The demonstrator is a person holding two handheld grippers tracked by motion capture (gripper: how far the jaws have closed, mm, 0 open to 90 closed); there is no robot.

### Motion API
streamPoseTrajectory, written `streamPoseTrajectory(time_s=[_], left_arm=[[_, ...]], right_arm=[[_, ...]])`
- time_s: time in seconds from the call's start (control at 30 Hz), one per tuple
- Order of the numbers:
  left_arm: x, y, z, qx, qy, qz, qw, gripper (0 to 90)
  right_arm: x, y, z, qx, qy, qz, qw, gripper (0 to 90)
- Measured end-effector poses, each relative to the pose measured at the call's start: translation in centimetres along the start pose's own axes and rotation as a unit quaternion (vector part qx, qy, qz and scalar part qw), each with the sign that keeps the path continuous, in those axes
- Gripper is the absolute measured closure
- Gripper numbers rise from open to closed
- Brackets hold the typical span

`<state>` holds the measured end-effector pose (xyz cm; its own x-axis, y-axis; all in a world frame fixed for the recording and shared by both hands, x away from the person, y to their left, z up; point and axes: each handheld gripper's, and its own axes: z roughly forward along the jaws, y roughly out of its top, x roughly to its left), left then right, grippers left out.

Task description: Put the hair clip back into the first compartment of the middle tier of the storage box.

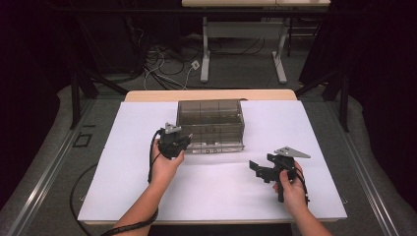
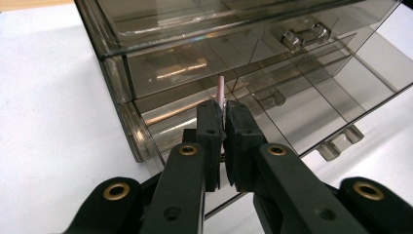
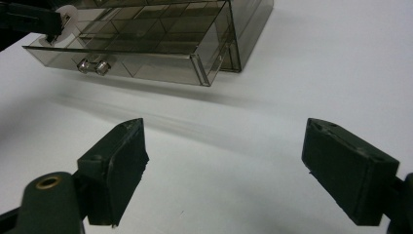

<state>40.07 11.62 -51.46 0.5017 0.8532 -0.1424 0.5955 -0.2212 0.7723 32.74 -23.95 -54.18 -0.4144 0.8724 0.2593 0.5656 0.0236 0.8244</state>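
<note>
White tabletop (image 1: 147,196), smoky drawer box (image 1: 210,118) before left tongs (image 1: 181,142).

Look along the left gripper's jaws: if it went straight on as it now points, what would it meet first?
Probably the open drawer of the smoky plastic organizer; the left gripper, shut on a thin pink piece, aims there.

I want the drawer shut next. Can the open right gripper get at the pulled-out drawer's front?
Probably yes: the right gripper is open, and bare white table lies between it and the smoky clear plastic drawer.
</note>
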Motion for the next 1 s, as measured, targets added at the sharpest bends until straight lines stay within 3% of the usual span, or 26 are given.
streamPoseTrajectory(time_s=[0.13,0.7,1.0], left_arm=[[0.08,-0.06,0.28,0.005,0.004,0.007,1.0000,85.5],[0.25,-0.17,0.67,0.009,0.009,0.002,0.9999,84.8],[0.29,-0.19,0.59,-0.003,0.005,-0.001,1.0000,77.5]], right_arm=[[-0.07,-0.04,0.07,-0.004,0.000,-0.002,1.0000,15.8],[-0.05,-0.06,0.12,-0.004,-0.001,-0.004,1.0000,15.8],[-0.17,-0.06,0.12,-0.002,-0.004,-0.004,1.0000,15.8]])
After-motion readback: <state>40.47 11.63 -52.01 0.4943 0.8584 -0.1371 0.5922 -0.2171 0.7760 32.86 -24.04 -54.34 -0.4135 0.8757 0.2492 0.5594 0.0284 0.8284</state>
